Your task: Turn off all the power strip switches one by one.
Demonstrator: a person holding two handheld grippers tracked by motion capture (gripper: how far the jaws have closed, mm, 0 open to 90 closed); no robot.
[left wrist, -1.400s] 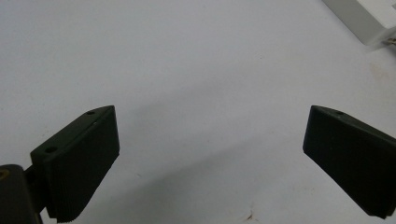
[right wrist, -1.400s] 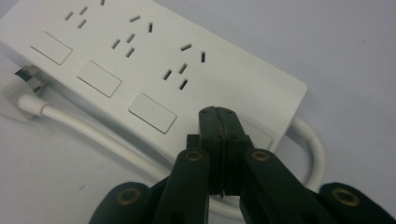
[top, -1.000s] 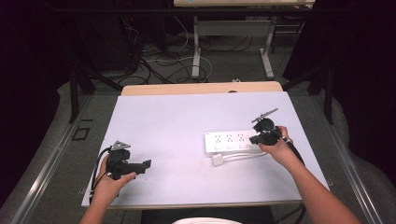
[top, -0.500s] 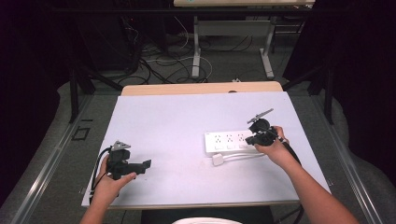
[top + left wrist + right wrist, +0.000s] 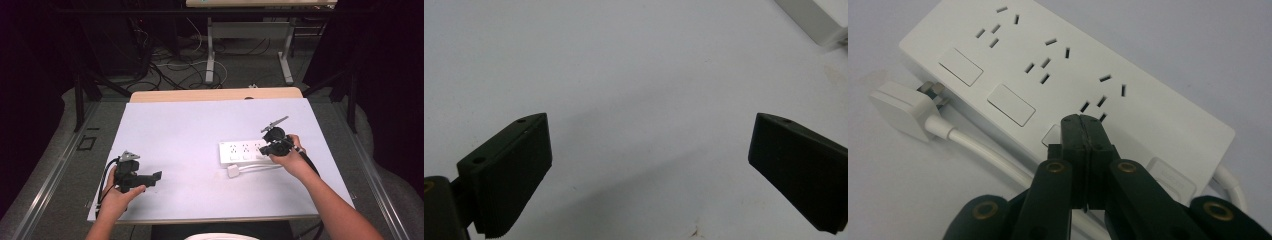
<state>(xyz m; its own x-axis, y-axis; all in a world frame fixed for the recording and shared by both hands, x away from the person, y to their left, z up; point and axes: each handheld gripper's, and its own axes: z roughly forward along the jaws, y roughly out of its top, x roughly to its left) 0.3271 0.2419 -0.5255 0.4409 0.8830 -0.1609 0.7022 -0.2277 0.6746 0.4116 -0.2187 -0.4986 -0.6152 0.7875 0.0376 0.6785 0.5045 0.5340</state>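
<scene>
Power strip (image 5: 1058, 75) lay flat toward the table's (image 5: 170, 130) right side, its own plug (image 5: 900, 107) beside it. Right gripper (image 5: 1083, 125), jaws pressed together and empty, hovered over a rocker switch (image 5: 1052, 134), seemingly to press it. Left gripper (image 5: 649, 165) rested wide open, holding nothing, well apart.

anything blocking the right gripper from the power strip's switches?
Nothing visible. The right gripper, jaws shut, sits right over the power strip at its third switch. The white plug lies off beside the strip's far end.
</scene>
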